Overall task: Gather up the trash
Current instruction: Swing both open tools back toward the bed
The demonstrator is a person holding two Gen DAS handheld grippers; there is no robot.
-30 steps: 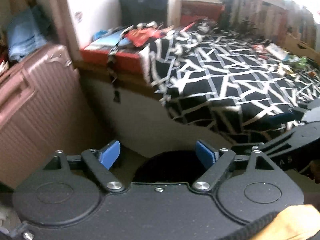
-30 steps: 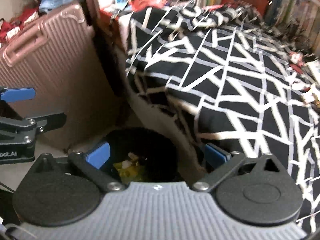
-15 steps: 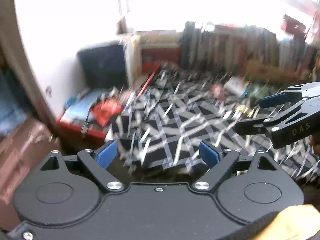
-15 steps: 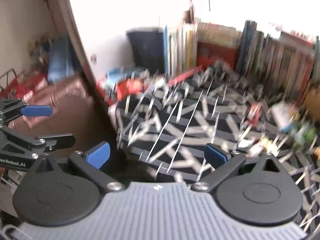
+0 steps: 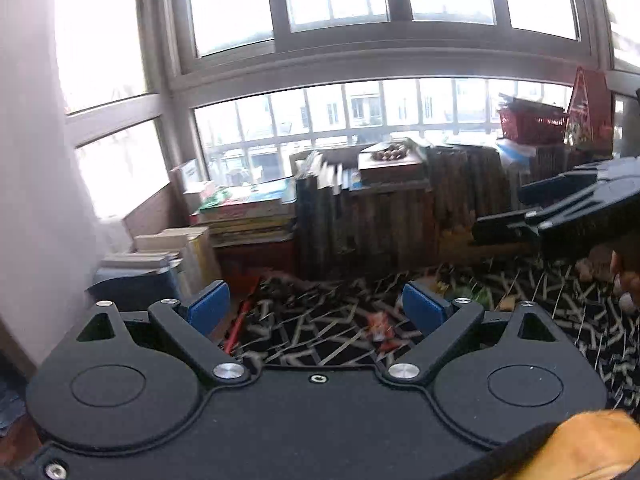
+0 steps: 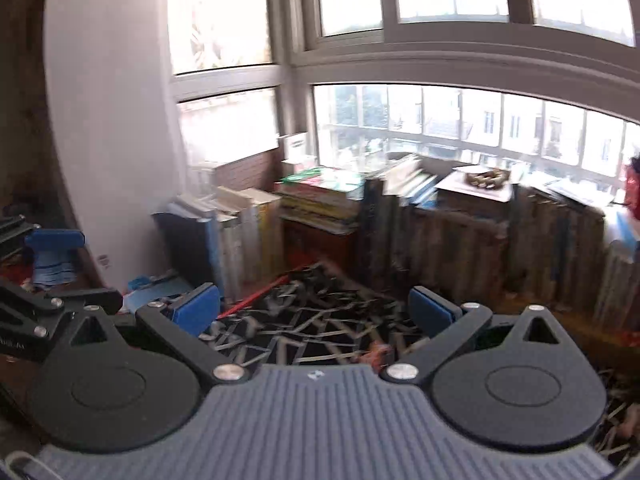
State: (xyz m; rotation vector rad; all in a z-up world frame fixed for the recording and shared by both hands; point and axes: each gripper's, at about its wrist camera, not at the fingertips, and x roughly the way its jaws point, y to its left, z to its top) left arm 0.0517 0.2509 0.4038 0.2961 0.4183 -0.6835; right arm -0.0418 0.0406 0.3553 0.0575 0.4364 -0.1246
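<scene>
My left gripper (image 5: 316, 308) is open with nothing between its blue pads. It points across a bed with a black-and-white patterned cover (image 5: 320, 332). A small orange-red wrapper (image 5: 379, 330) lies on the cover just ahead, and blurred green and yellow scraps (image 5: 466, 290) lie farther right. My right gripper (image 6: 314, 308) is open and empty too, over the same cover (image 6: 312, 328). The orange-red wrapper (image 6: 376, 354) shows close to its right finger. The right gripper (image 5: 568, 208) appears at the right edge of the left wrist view. The bin is out of view.
Rows of upright books (image 6: 480, 248) and stacked books (image 5: 248, 216) line the sill under big windows (image 5: 360, 112). A red basket (image 5: 532, 122) sits on top at the right. A red stick (image 6: 256, 298) lies at the bed's far left edge.
Both grippers have swung up from the black bin beside the pink suitcase and now face the bed and the windows. Both stayed open and empty.
</scene>
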